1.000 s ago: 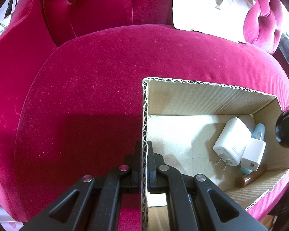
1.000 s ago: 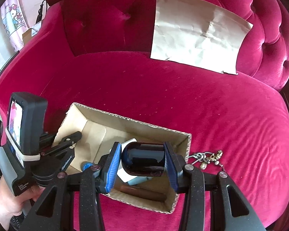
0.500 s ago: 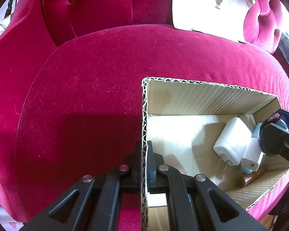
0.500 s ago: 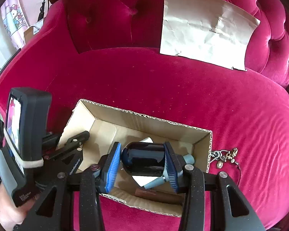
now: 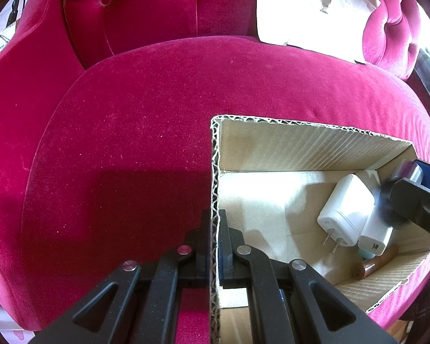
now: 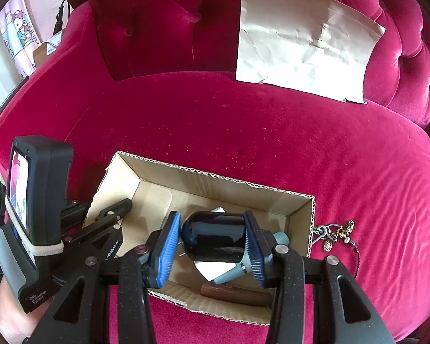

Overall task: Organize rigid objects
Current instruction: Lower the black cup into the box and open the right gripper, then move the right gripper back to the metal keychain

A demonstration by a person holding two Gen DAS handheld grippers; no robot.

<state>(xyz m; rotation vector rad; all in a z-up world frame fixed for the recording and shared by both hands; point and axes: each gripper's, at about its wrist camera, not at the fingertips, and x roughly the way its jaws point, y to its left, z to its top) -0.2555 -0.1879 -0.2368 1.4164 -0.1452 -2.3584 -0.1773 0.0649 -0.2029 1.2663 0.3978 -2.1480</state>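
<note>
An open cardboard box (image 5: 301, 146) sits on a crimson velvet sofa. My left gripper (image 5: 215, 243) is shut on the box's left wall, one finger inside and one outside. On the box's floor at the right end lie two white chargers (image 5: 344, 209), a blue-grey item and a brown tube (image 5: 375, 263). My right gripper (image 6: 212, 246) is shut on a dark glossy bottle (image 6: 215, 238), held sideways between the blue pads above that end of the box (image 6: 215, 175). In the left wrist view, the right gripper (image 5: 415, 197) pokes in over the box's right end.
A keyring with gold charms (image 6: 338, 233) lies on the seat just outside the box's right wall. A crumpled sheet of brown paper (image 6: 304, 51) leans on the tufted backrest. The left gripper's handle with its screen (image 6: 34, 200) stands at the left, held by a hand.
My right gripper has carried the dark bottle from the box's near right corner to over its inside. It now reaches further into the left wrist view. The left gripper has not moved.
</note>
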